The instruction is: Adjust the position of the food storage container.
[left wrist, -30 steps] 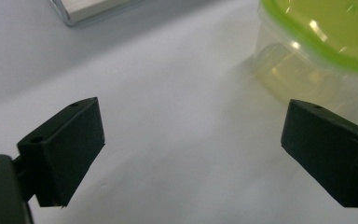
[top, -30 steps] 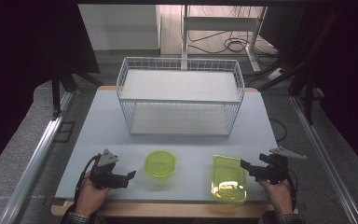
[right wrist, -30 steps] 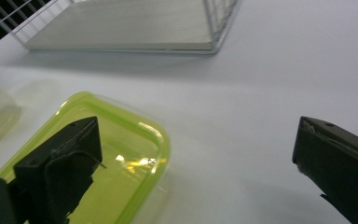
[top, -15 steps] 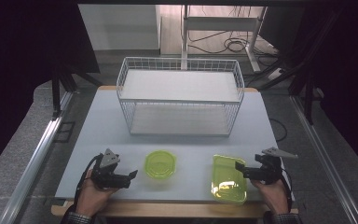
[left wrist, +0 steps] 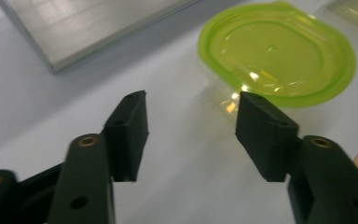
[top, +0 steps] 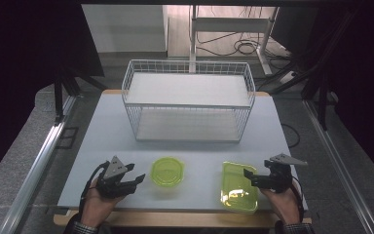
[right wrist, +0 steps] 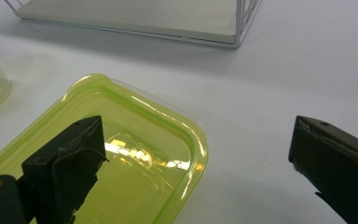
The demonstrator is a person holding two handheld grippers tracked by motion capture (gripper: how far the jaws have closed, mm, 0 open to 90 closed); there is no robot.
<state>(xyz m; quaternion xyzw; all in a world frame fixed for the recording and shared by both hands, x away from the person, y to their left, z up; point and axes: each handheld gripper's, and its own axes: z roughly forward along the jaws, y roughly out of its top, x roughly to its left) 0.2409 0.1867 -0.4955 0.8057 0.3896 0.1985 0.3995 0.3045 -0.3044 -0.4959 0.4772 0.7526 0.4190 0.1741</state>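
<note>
Left claw point(top: 137, 179): lower left of the high view, beside the round green container point(top: 166, 171) and apart from it. Its jaws have just been closing from a wide setting to roughly half span. In the left gripper view nothing lies between the pads point(left wrist: 129, 128); the container sits beyond the fingertips, at upper right of that frame. State: released, holding nothing.

Right claw point(top: 249, 177): compared with the picture one second back, it has shifted left and now reaches over the right edge of the rectangular green container point(top: 238, 186) at lower right. In the right gripper view one jaw stands over the container's interior and the other outside its rim, spread wide, not pressing. State: released.

Both containers rest on the tabletop point(top: 107, 126), near its front edge, well apart from the wire basket point(top: 187, 105).

Assessment: the right claw appears positioned to grip the rim; the left claw's span has narrowed ahead of its approach.
</note>
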